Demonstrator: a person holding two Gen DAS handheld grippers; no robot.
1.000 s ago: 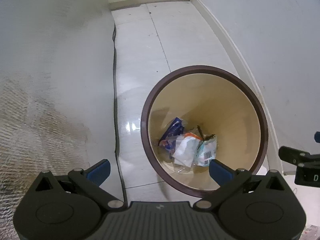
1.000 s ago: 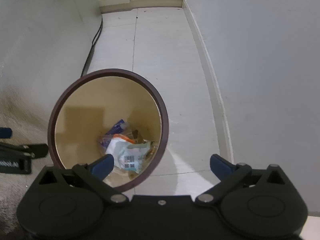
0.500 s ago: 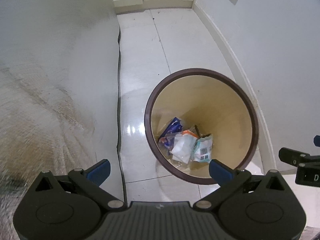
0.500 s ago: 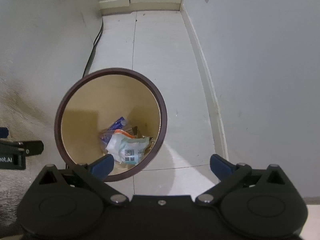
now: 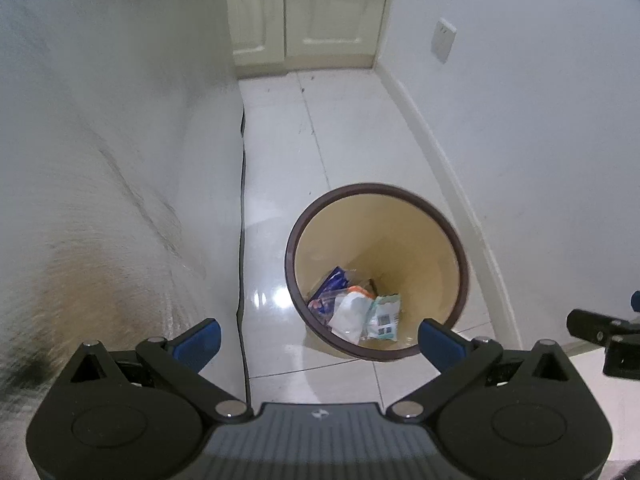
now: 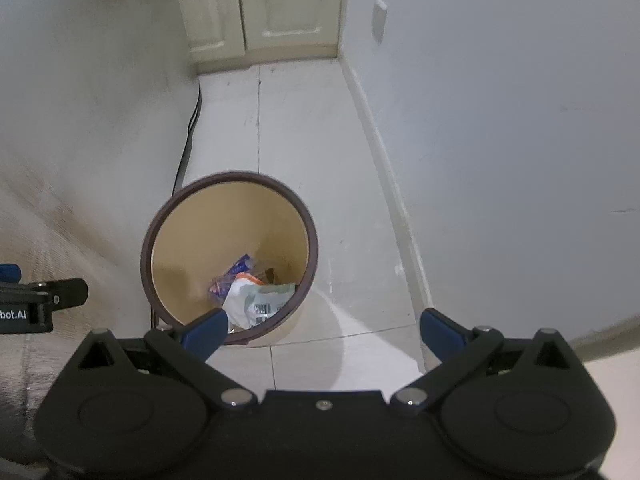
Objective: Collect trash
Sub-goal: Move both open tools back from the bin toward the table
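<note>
A narrow passage of pale floor tiles [image 5: 352, 152] runs between a silvery textured surface [image 5: 80, 240] on the left and a white wall [image 6: 500, 140] on the right, ending at cream cabinet doors [image 5: 308, 12]. On the tiles, near the right-hand skirting, stands the round bin [image 5: 460, 248], dark-rimmed and tan inside, upright and open at the top. The collected trash lies at its bottom: a white and green wrapper with a barcode [image 5: 384, 316], touching a blue packet [image 5: 332, 280] beside it. Both tools hang above with nothing between their fingers: the left gripper [image 5: 318, 334] has its blue pads spread wide over the bin's near rim, and the right gripper [image 6: 322, 328] is likewise spread, its left pad overlapping the rim in view. The step in hand seems to be leaving the bin to fetch the next piece, if any remains; none shows on the floor here. To do it well, lift clear without knocking the rim, keep the fingers apart for the next pick, and keep the bin's position in mind so later drops fall inside.
</note>
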